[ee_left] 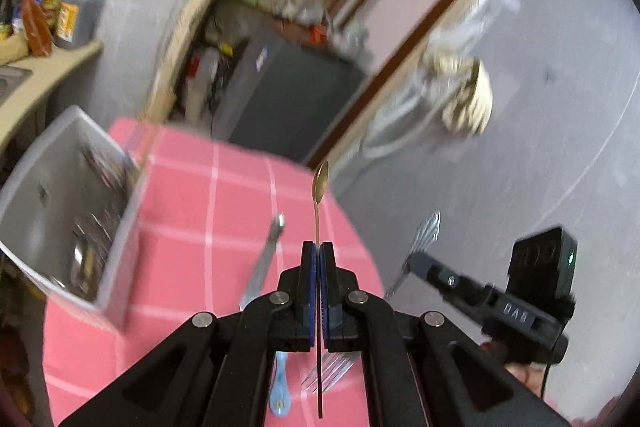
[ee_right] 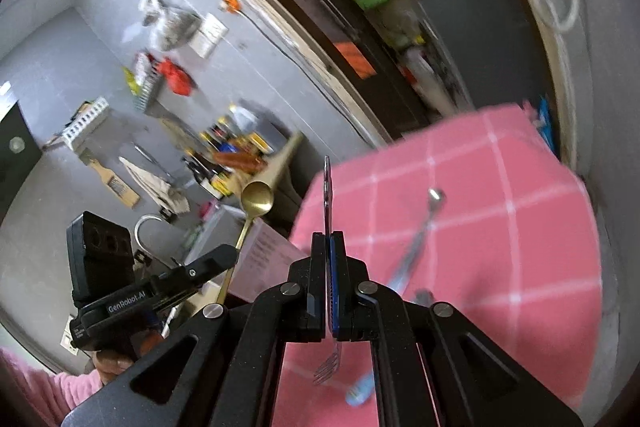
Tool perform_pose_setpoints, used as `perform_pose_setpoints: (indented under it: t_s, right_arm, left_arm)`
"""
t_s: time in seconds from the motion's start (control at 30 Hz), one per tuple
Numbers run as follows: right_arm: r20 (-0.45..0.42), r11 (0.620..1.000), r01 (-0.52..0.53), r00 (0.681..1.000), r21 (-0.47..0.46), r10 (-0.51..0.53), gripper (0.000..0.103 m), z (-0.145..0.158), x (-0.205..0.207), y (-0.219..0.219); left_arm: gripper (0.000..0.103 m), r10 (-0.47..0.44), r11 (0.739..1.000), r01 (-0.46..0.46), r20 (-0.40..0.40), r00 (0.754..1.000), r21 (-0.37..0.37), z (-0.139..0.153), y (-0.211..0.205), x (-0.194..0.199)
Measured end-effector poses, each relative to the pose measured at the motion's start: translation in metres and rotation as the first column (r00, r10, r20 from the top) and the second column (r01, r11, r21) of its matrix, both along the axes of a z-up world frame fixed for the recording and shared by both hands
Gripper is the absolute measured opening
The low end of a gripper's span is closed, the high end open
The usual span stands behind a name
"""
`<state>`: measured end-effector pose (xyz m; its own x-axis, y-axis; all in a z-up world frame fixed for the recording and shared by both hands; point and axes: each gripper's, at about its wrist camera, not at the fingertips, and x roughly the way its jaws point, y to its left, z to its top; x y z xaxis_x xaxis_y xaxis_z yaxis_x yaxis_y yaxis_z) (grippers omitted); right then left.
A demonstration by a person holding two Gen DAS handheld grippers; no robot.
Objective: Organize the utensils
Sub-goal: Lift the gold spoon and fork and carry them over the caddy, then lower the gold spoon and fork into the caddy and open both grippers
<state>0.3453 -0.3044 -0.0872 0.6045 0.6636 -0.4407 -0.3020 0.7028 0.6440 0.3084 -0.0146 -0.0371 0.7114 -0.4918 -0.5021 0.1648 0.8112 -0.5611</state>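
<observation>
My left gripper (ee_left: 319, 247) is shut on a thin gold spoon (ee_left: 321, 179), bowl pointing up, held above the pink checked table (ee_left: 224, 195). It also shows in the right wrist view (ee_right: 257, 201). My right gripper (ee_right: 330, 237) is shut on a silver fork (ee_right: 327, 187), handle up and tines hanging below the jaws (ee_right: 327, 371). The fork also shows in the left wrist view (ee_left: 424, 233). A grey utensil bin (ee_left: 48, 195) holding several utensils stands at the table's left. A silver utensil (ee_left: 264, 259), a fork (ee_left: 332, 371) and a blue-handled utensil (ee_left: 280, 387) lie on the table.
A counter (ee_left: 44, 75) with bottles (ee_left: 80, 7) is at the far left. A doorway with a dark cabinet (ee_left: 288, 95) lies beyond the table. Grey walls surround; kitchen tools hang on one wall (ee_right: 152, 79).
</observation>
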Motion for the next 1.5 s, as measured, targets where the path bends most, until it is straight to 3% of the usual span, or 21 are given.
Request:
perform_pose_setpoints:
  t_s: [0.1, 0.3, 0.5, 0.7, 1.03, 1.5]
  right_arm:
    - [0.063, 1.0, -0.004, 0.998, 0.007, 0.004, 0.002, 0.021, 0.006, 0.017]
    - [0.169, 0.998, -0.03, 0.985, 0.054, 0.02, 0.002, 0.047, 0.023, 0.064]
    - [0.26, 0.999, -0.045, 0.965, 0.023, 0.037, 0.002, 0.065, 0.026, 0.11]
    - [0.334, 0.997, -0.055, 0.94, -0.062, 0.073, 0.002, 0.075, 0.024, 0.147]
    - [0.355, 0.98, -0.112, 0.921, -0.161, 0.164, 0.002, 0.066, 0.02, 0.184]
    - [0.346, 0.978, -0.146, 0.919, -0.15, 0.19, 0.002, 0.039, 0.017, 0.196]
  left_arm:
    - [0.002, 0.075, 0.997, -0.072, 0.079, 0.994, -0.038, 0.014, 0.029, 0.003]
    - [0.002, 0.195, 0.981, -0.191, 0.153, 0.969, -0.041, 0.02, 0.08, 0.019]
    - [0.002, 0.272, 0.962, -0.266, 0.206, 0.94, -0.058, 0.014, 0.118, 0.025]
    - [0.002, 0.311, 0.95, -0.294, 0.224, 0.924, -0.107, 0.002, 0.124, 0.024]
    - [0.002, 0.31, 0.95, -0.307, 0.309, 0.899, -0.06, -0.021, 0.121, 0.011]
    - [0.002, 0.29, 0.954, -0.297, 0.417, 0.861, -0.051, -0.044, 0.121, -0.01]
